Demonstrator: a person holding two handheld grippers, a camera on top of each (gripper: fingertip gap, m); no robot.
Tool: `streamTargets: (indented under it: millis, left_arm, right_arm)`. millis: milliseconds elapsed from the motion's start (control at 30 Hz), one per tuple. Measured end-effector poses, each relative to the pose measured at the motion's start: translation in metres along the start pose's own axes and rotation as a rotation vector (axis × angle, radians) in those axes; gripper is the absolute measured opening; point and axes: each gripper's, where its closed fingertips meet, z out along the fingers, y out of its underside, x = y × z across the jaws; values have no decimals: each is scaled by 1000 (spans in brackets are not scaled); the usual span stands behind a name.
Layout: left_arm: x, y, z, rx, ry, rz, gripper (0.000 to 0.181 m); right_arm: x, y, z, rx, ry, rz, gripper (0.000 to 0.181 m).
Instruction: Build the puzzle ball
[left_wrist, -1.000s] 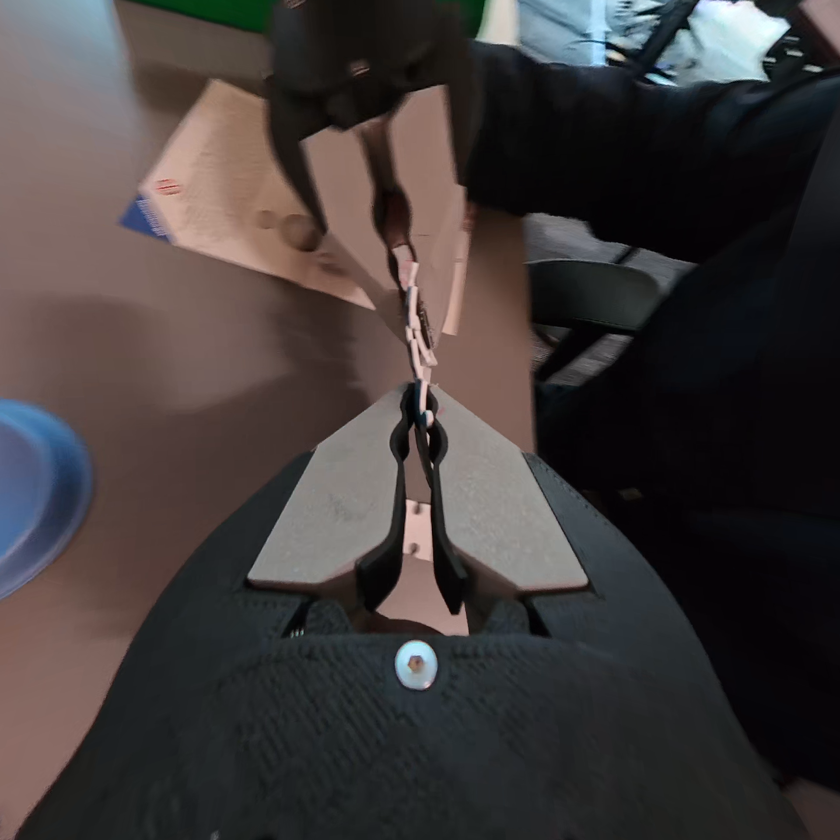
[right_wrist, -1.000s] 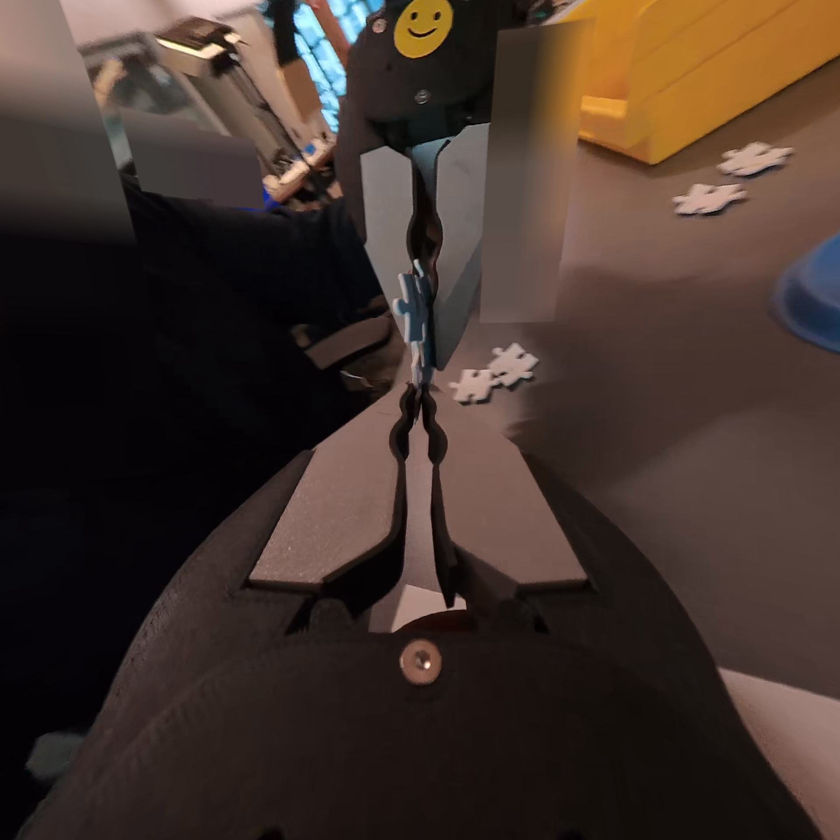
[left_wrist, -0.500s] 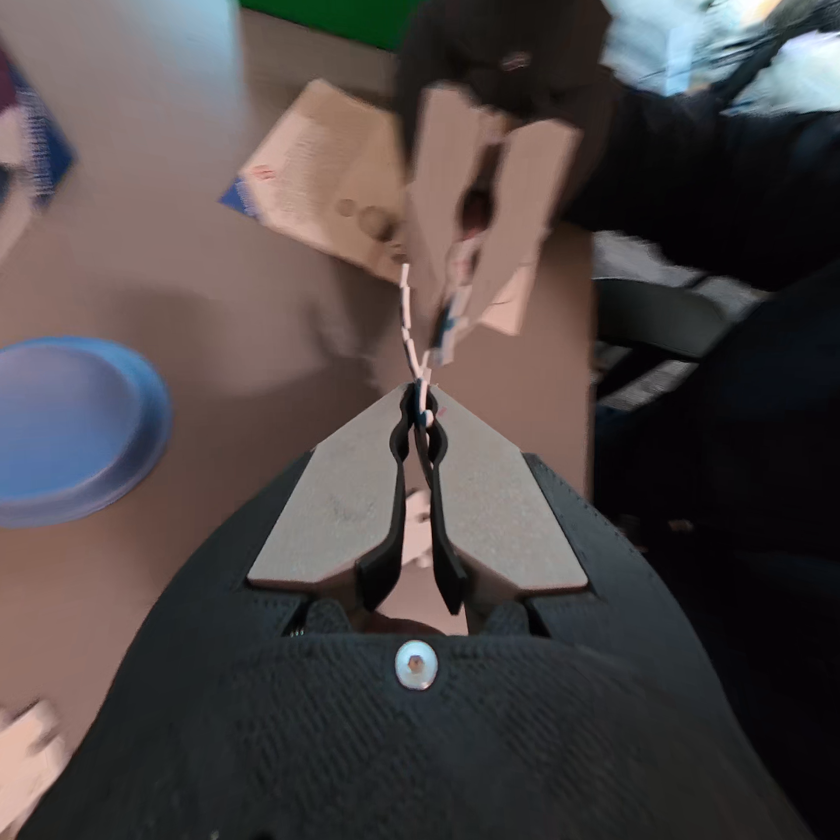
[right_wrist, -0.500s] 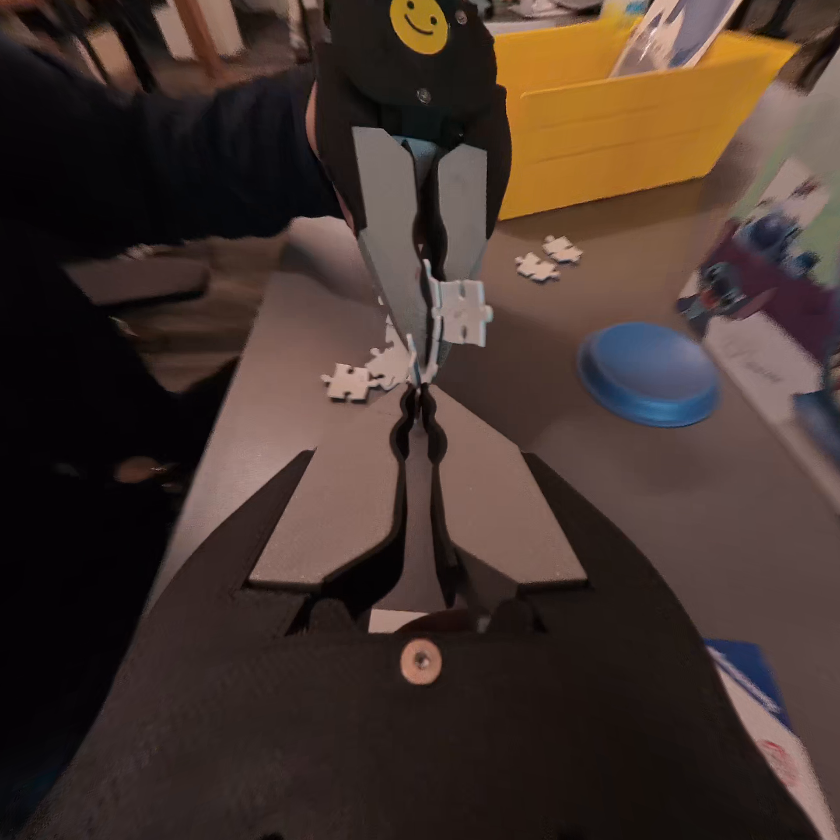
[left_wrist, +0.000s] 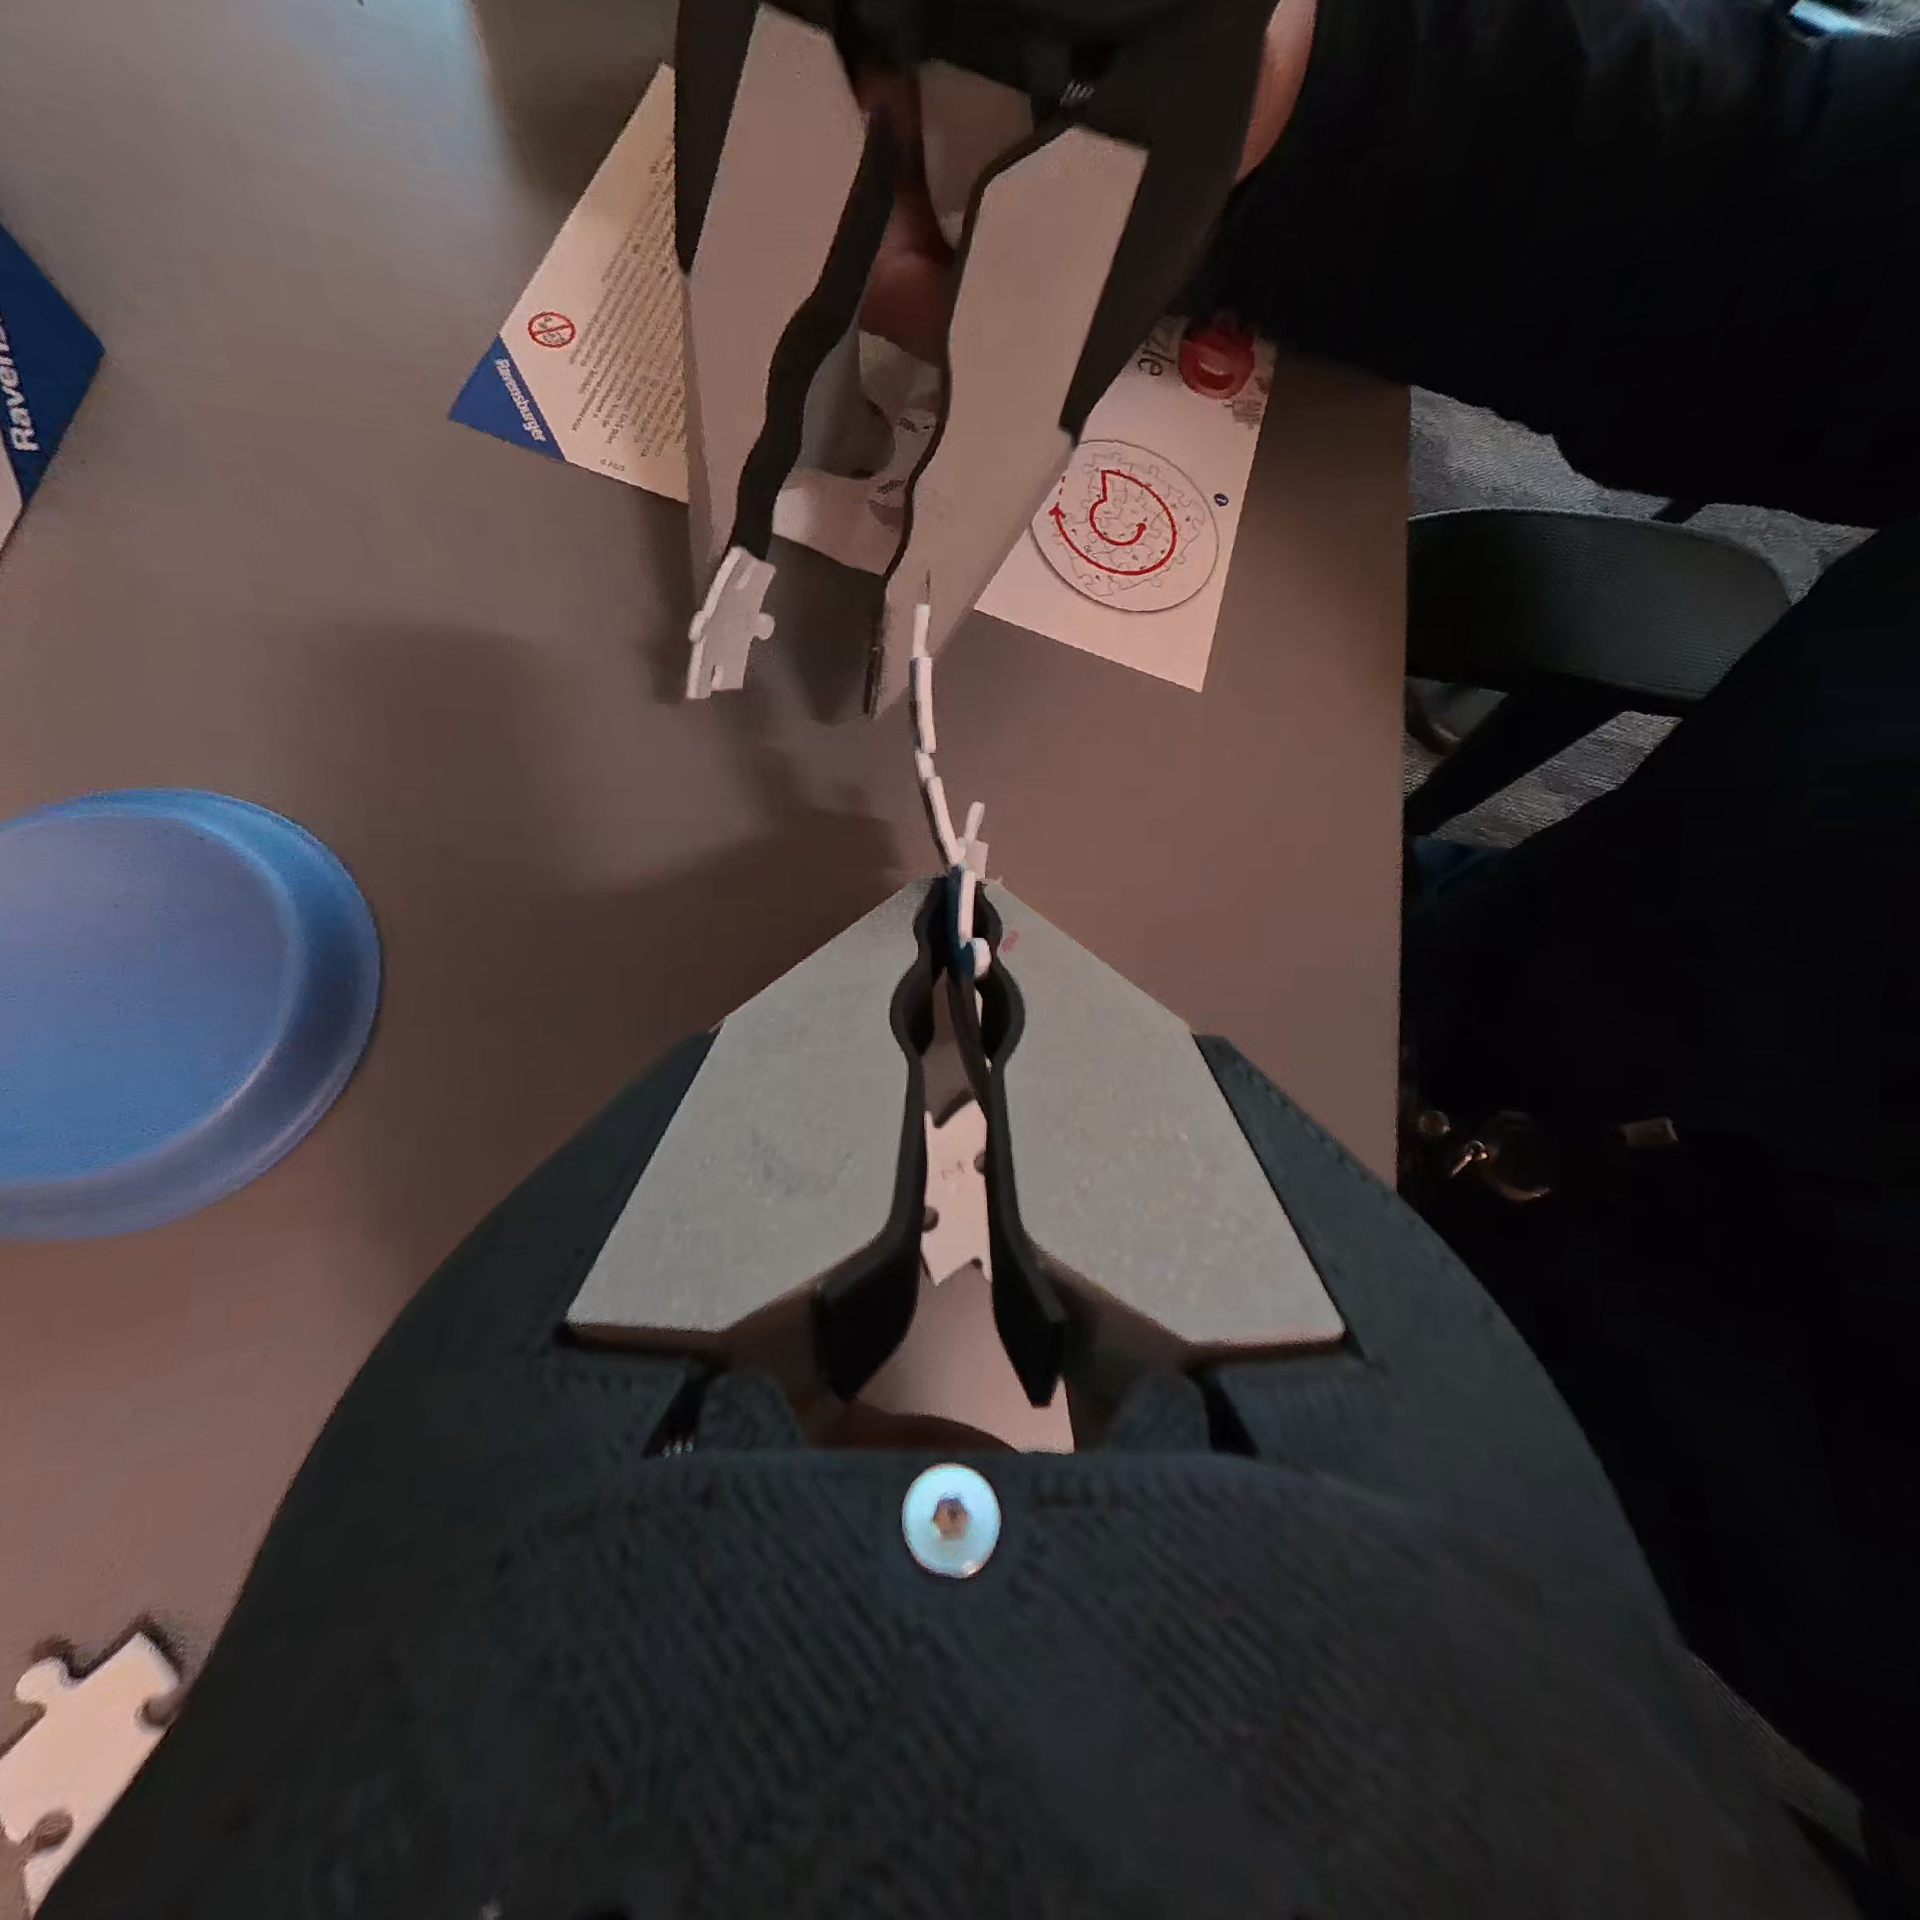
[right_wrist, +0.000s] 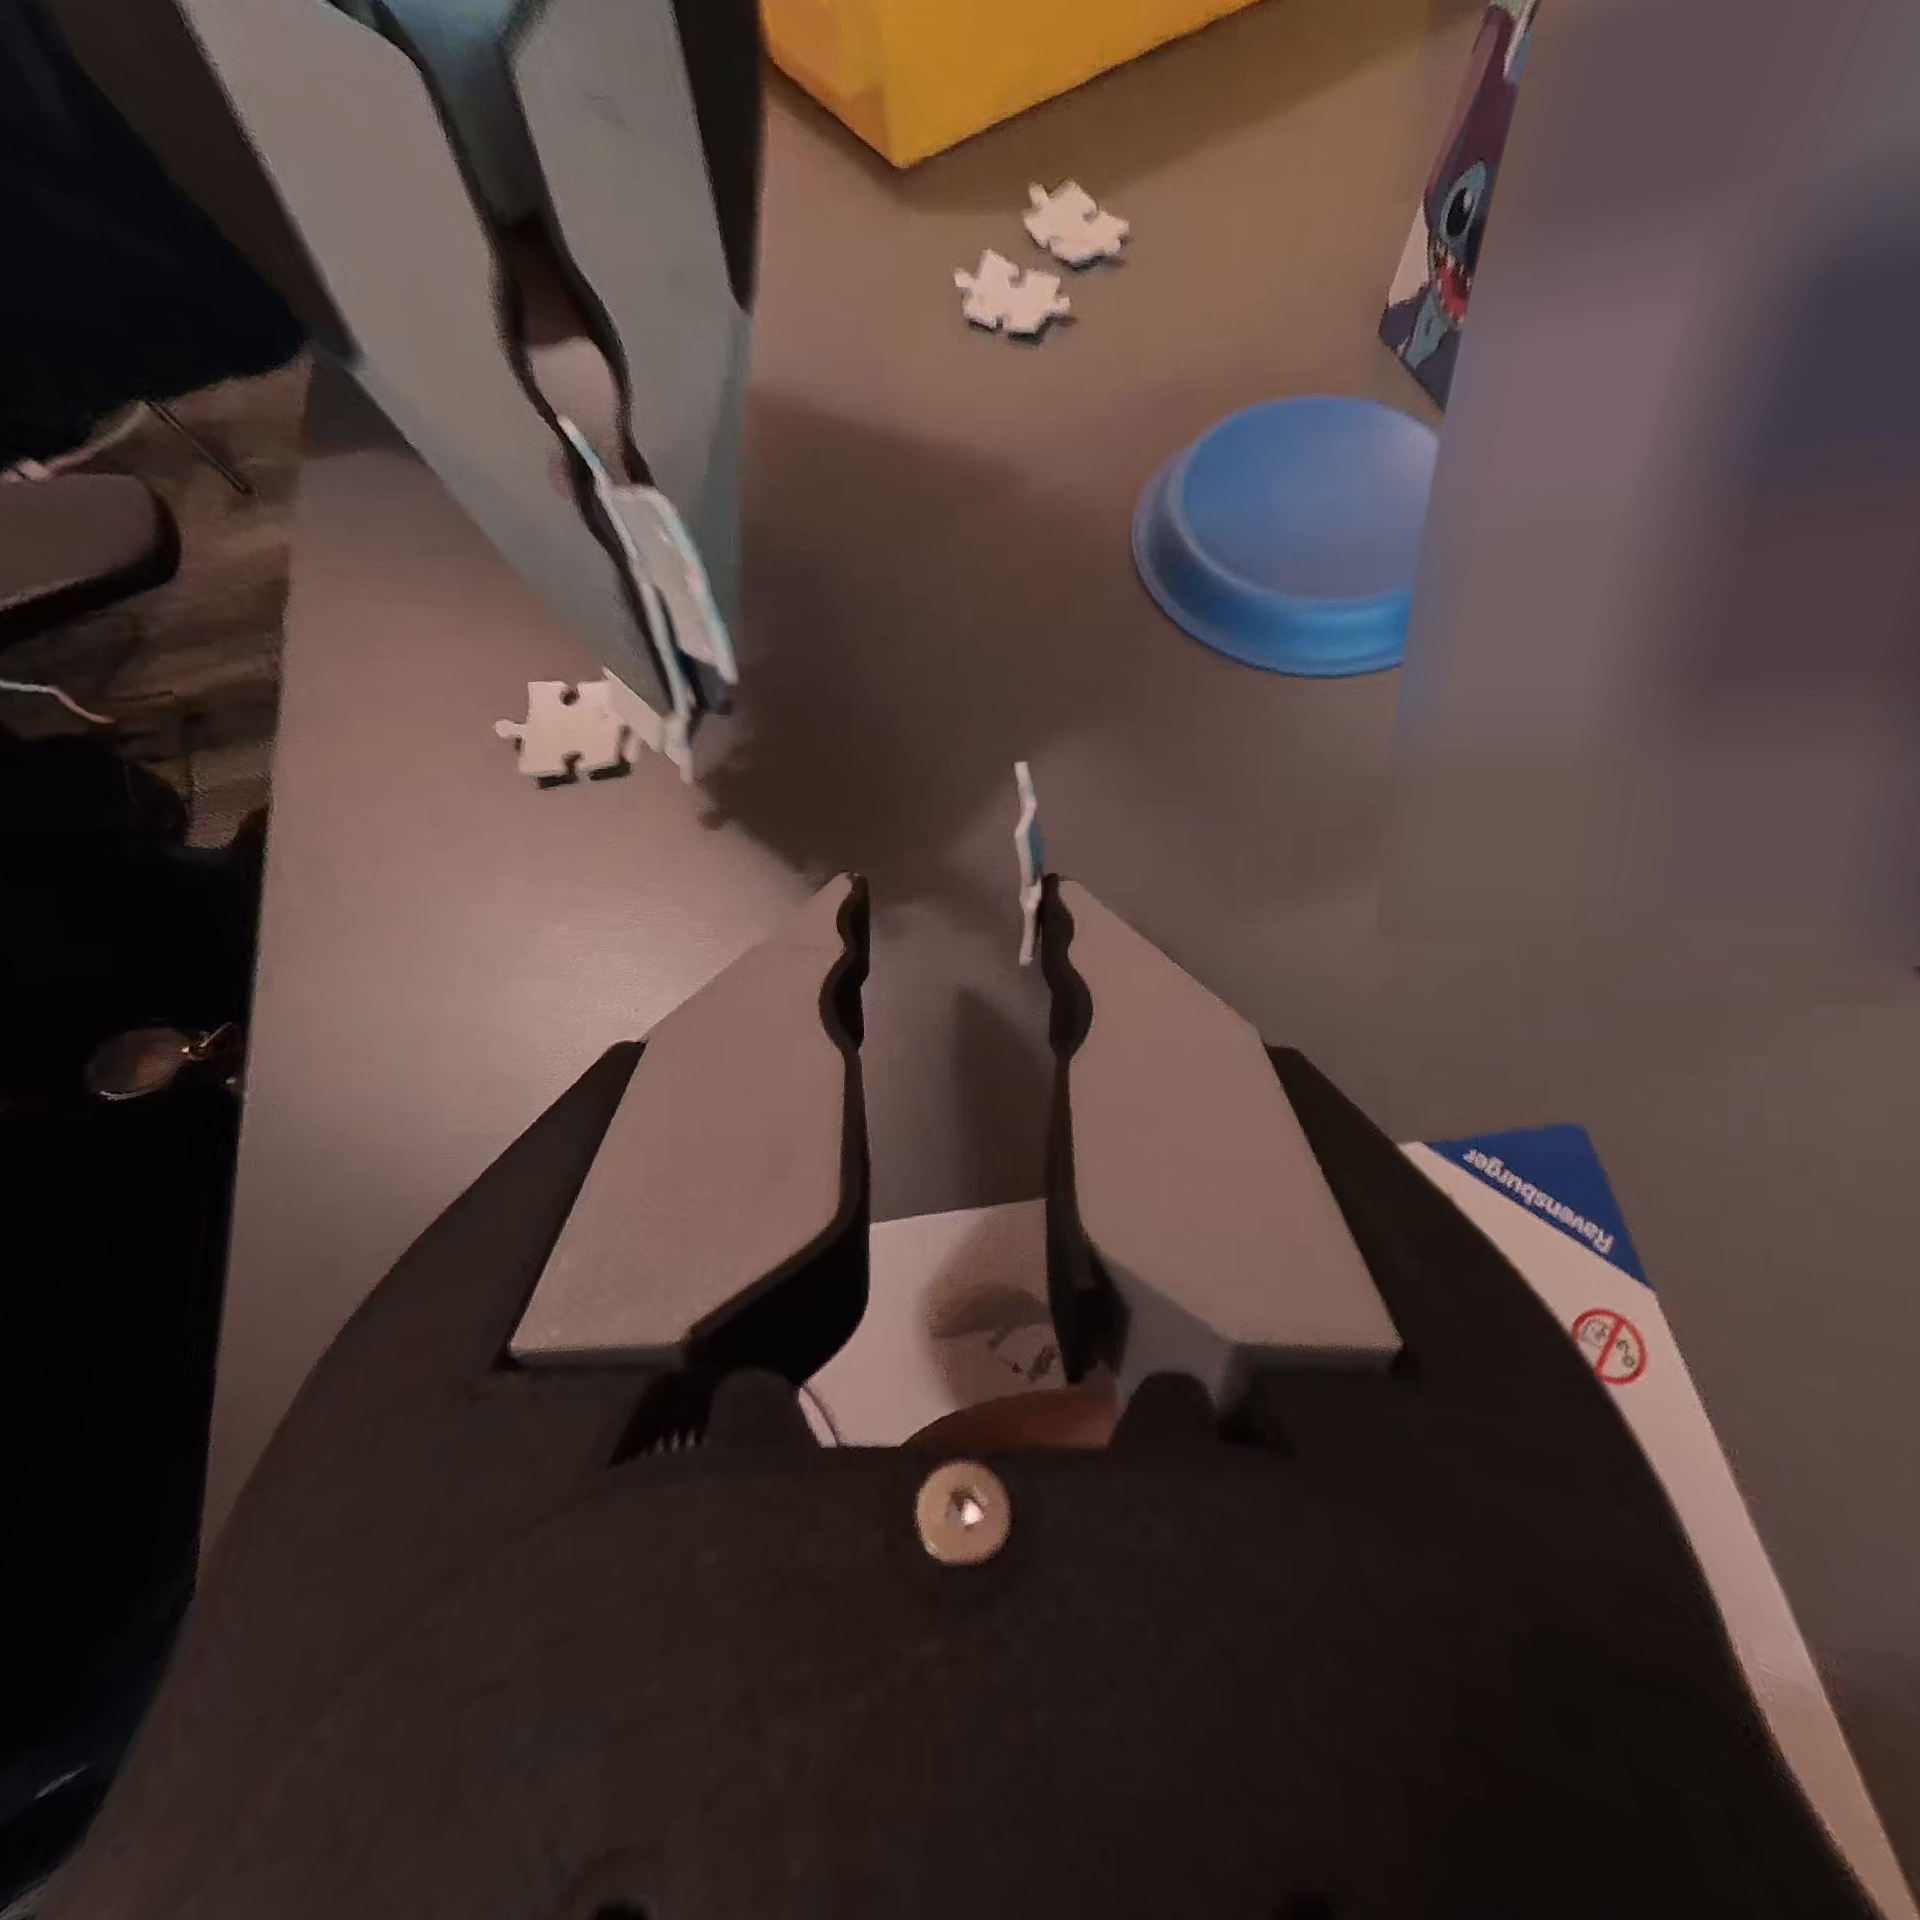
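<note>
My left gripper (left_wrist: 961, 906) is shut on a strip of joined white and blue puzzle pieces (left_wrist: 935, 769), seen edge-on, that sticks out past its tips over the brown table (left_wrist: 416, 675). My right gripper (right_wrist: 948, 899) is open, and one small puzzle piece (right_wrist: 1029, 862) clings edge-on to the tip of its right finger. In the left wrist view the right gripper (left_wrist: 821, 603) hangs open just beyond the strip's far end, with that piece (left_wrist: 727, 623) at one fingertip. In the right wrist view the left gripper (right_wrist: 691, 707) is at upper left, apart from mine.
A blue dish (right_wrist: 1283, 540) sits upside down on the table, and it also shows in the left wrist view (left_wrist: 156, 1008). Loose white pieces (right_wrist: 571, 732) (right_wrist: 1039, 260) (left_wrist: 83, 1714) lie around. An instruction sheet (left_wrist: 623, 312), a yellow bin (right_wrist: 987, 62) and a picture box (right_wrist: 1444, 260) are nearby. The table edge (left_wrist: 1397, 831) is on the right. My hands' fingertips stand some 6 centimeters from each other.
My right gripper has opened and drawn away from the left gripper's strip, and one piece now clings to its finger. Both grippers have tilted down toward the table.
</note>
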Motion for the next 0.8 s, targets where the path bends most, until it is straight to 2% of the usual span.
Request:
streamTargets:
  millis: [167, 300, 367, 467, 600, 700, 800]
  left_arm:
    - [1, -1, 7, -9, 39, -9, 1]
    - [2, 0, 11, -19, 51, -8, 1]
    - [2, 2, 12, -29, 51, -9, 1]
    - [2, 4, 13, -35, 55, -13, 1]
    - [5, 3, 15, -35, 70, -9, 1]
    - [7, 4, 17, -49, 74, -2, 1]
    - [6, 4, 18, -48, 74, -10, 1]
  right_arm:
    - [-20, -31, -17, 182, -115, 6, 26]
    - [10, -7, -6, 47, 19, 100, 28]
    - [8, -1, -3, 24, -20, 147, 29]
    - [4, -11, -5, 72, -30, 114, 31]
    - [-22, -40, -13, 224, -133, 54, 24]
    - [-31, -43, -12, 235, -189, 67, 24]
    - [-23, -40, -14, 225, -159, 83, 28]
